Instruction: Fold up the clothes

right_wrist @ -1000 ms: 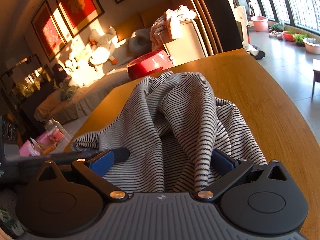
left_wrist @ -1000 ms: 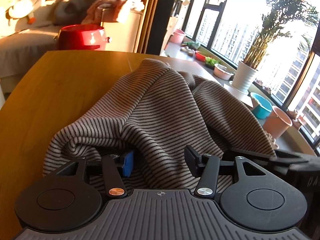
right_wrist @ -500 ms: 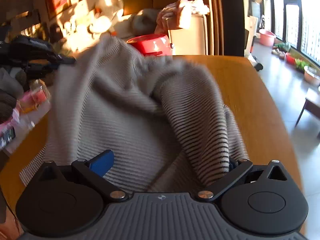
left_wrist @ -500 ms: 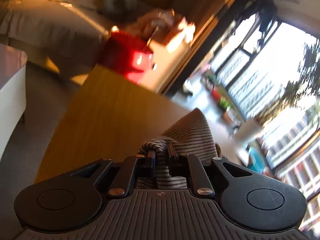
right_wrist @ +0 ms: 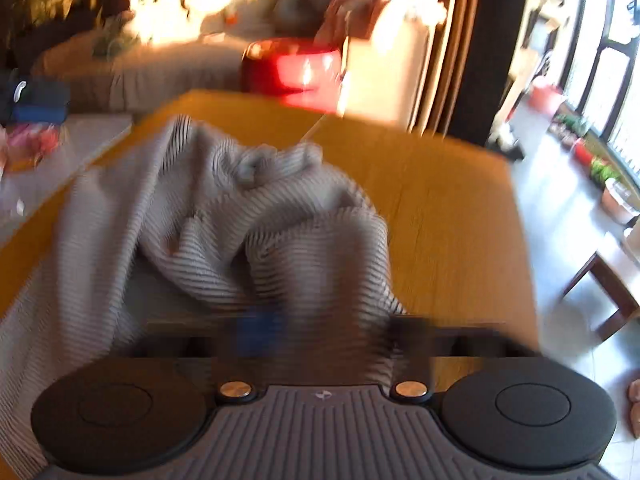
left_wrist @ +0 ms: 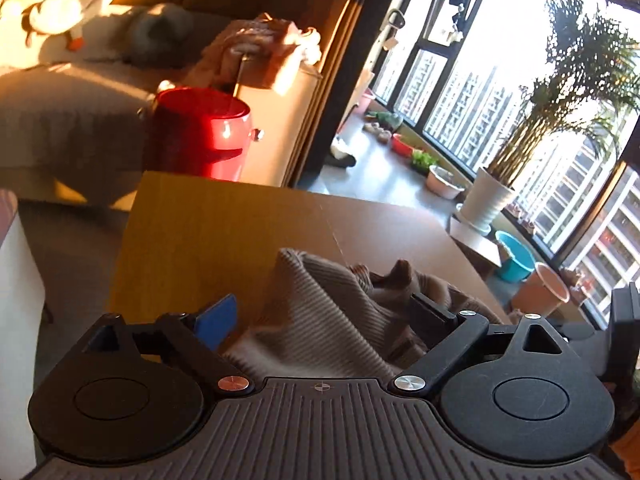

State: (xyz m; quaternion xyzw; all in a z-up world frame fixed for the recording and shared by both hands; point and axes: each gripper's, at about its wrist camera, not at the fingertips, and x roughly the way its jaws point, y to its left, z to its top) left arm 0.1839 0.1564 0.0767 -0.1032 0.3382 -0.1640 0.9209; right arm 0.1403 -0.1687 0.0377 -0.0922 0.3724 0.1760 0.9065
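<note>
One red bucket [left_wrist: 200,132] beyond table [left_wrist: 180,232], contents unseen; left jaws opening around striped garment [left_wrist: 320,312], right jaws closing on it.

No text or label can be read.

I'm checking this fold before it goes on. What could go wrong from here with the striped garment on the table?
1. The left gripper is opening, its fingers clear of the striped garment, so that side may slump back into a heap.
2. The right gripper is closing on bunched folds; it may catch several layers, not one edge.
3. The cloth lies over the wooden table edge at the left of the right wrist view, so a pull could drag it off.
</note>
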